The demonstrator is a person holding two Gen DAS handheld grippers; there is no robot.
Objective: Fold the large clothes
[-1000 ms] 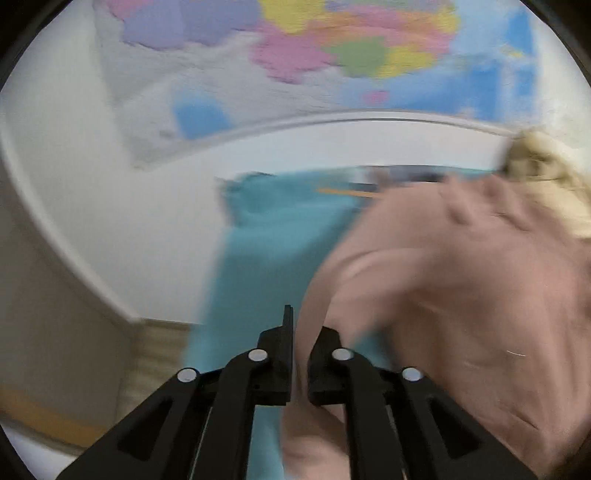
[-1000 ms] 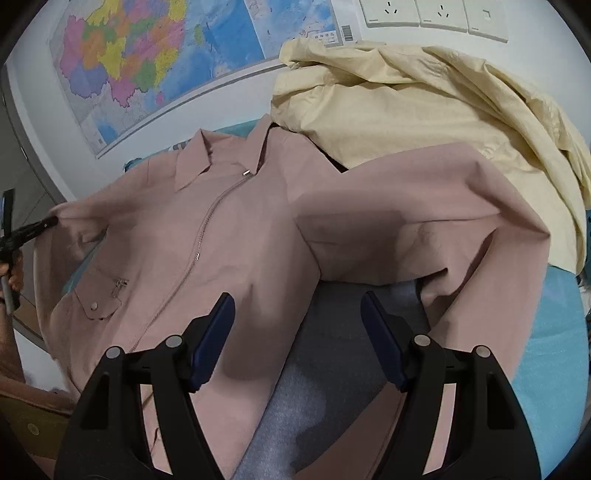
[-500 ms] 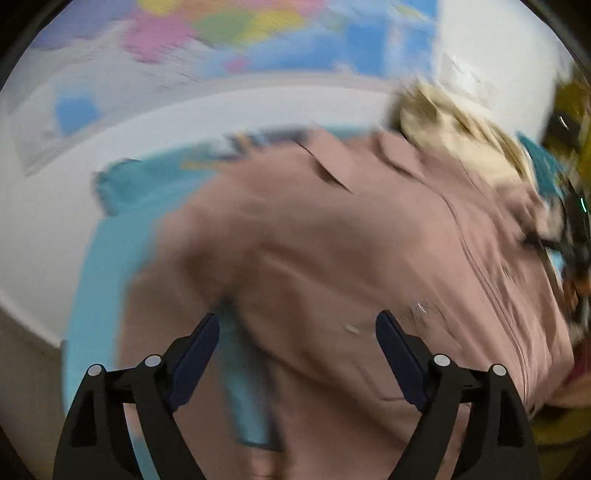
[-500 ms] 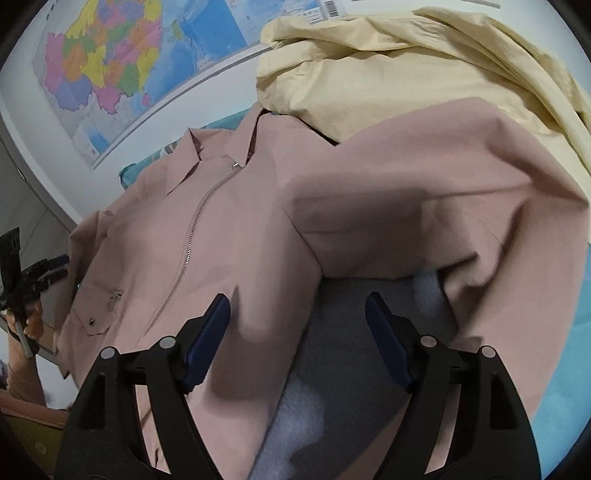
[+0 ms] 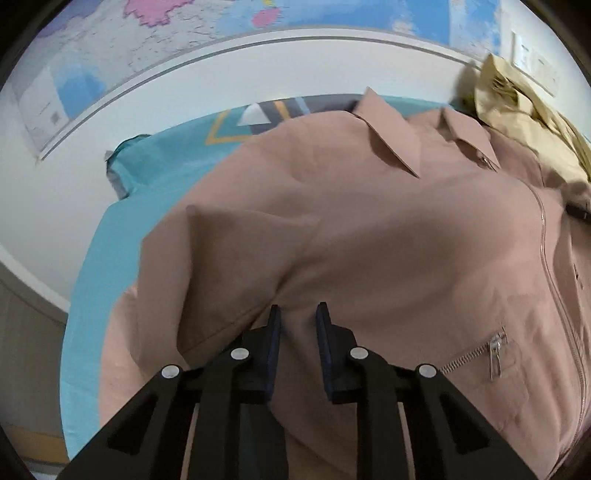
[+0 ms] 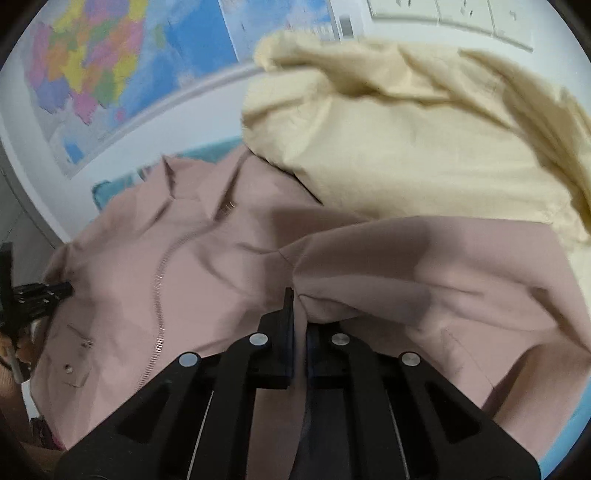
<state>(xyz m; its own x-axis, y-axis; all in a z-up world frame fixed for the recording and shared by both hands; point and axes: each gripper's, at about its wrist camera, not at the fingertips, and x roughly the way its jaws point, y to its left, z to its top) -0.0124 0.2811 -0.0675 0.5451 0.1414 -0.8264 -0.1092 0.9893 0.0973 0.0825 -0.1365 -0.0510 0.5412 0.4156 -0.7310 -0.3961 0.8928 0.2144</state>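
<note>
A dusty pink zip jacket [image 5: 388,229] lies front up on a teal bed cover [image 5: 110,236], collar toward the wall. My left gripper [image 5: 298,314] is nearly shut, with pink fabric at the left underarm between its fingers. My right gripper [image 6: 298,299] is shut on the jacket [image 6: 207,266] at the right underarm, where the sleeve [image 6: 424,269] folds across. The left gripper also shows at the far left of the right wrist view [image 6: 55,291], at the jacket's other side.
A cream garment [image 6: 406,140] is heaped at the jacket's right shoulder, against the wall. It also shows in the left wrist view [image 5: 524,99]. A coloured map [image 6: 110,66] and wall sockets [image 6: 443,18] are on the wall behind. The bed's left edge drops off beside the left gripper.
The left gripper let go of the sleeve end, opened, swung over the jacket and closed at the underarm. The right gripper moved forward and closed from wide open onto the jacket.
</note>
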